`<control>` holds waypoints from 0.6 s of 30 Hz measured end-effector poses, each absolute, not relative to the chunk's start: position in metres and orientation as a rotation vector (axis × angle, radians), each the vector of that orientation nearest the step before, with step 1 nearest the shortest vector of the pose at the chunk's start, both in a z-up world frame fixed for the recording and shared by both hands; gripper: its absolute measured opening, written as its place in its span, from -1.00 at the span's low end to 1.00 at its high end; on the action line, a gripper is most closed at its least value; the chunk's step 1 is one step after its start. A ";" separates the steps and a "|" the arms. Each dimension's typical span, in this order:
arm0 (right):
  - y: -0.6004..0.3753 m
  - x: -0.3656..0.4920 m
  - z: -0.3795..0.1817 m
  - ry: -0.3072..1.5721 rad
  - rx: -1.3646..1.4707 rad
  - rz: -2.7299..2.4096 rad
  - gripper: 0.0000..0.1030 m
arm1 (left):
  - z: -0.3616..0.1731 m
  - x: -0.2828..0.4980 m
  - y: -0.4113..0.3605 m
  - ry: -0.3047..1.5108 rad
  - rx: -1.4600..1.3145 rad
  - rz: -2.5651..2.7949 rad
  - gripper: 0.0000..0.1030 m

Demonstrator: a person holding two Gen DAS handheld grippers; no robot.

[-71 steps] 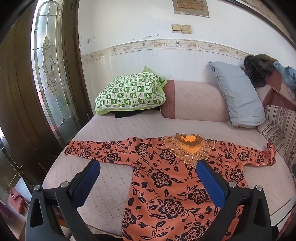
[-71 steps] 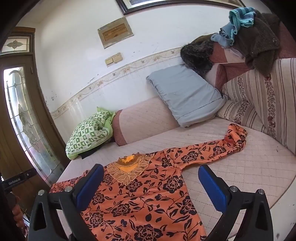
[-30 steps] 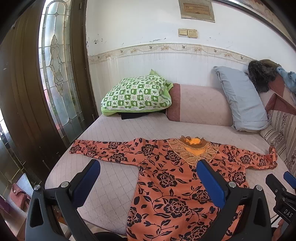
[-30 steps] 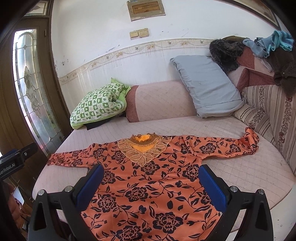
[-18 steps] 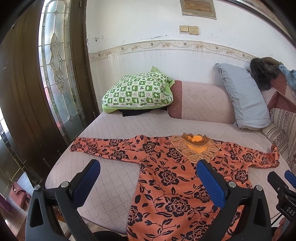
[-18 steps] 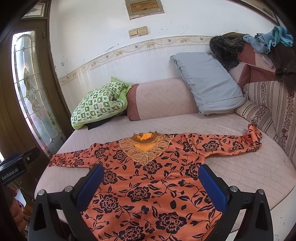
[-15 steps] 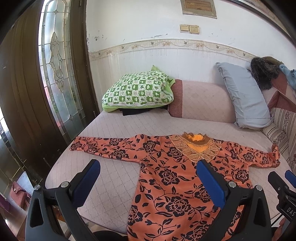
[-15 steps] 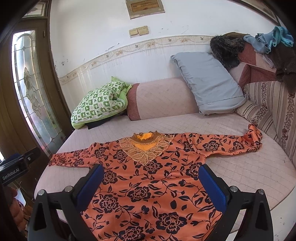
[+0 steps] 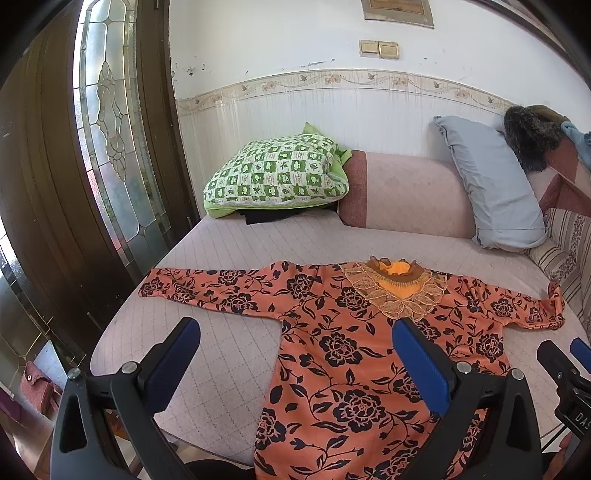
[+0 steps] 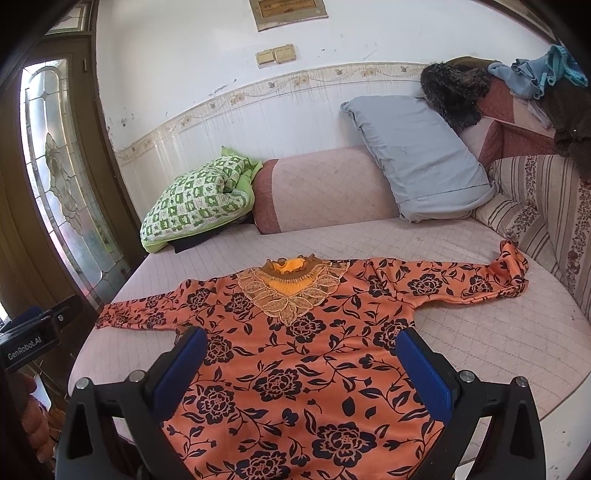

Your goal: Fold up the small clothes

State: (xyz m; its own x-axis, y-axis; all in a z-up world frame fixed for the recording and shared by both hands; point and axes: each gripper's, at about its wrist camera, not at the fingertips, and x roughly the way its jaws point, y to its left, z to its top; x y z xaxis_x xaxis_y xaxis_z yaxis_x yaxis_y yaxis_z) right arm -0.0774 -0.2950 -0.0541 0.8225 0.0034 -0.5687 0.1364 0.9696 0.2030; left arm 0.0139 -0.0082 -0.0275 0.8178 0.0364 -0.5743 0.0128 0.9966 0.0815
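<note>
Orange floral blouse (image 9: 343,354) lies flat on the daybed (image 9: 229,354); left tool (image 9: 295,347) and right tool (image 10: 301,356) gape wide, empty.

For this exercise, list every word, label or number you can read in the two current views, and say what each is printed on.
"GenRobot.AI": on the left gripper body, at the left edge of the right wrist view.
"DAS", cut off by the frame edge: on the right gripper body, in the left wrist view.
Wall plaque: lettering too blurred to read.

Left gripper (image 9: 295,347) and right gripper (image 10: 301,356) hover level, fingers (image 10: 424,363) spread wide, holding nothing.
</note>
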 end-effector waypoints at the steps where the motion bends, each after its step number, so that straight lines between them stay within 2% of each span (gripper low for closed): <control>1: -0.296 -0.076 -0.055 0.604 0.243 -0.073 1.00 | -0.028 0.016 -0.009 0.615 0.086 0.013 1.00; 11: -0.329 -0.048 -0.074 0.632 0.271 -0.119 1.00 | -0.052 0.059 -0.031 0.649 0.108 0.000 1.00; 18: -0.440 -0.020 -0.110 0.654 0.399 -0.242 1.00 | -0.137 0.155 -0.080 0.884 0.011 -0.123 1.00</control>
State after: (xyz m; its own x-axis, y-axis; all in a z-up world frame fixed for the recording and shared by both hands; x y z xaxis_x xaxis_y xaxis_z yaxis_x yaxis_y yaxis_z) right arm -0.0204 -0.4403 -0.1101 0.7696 -0.0926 -0.6318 0.3402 0.8968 0.2830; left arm 0.1546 -0.0804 -0.1370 0.6276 -0.1026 -0.7717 0.1113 0.9929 -0.0414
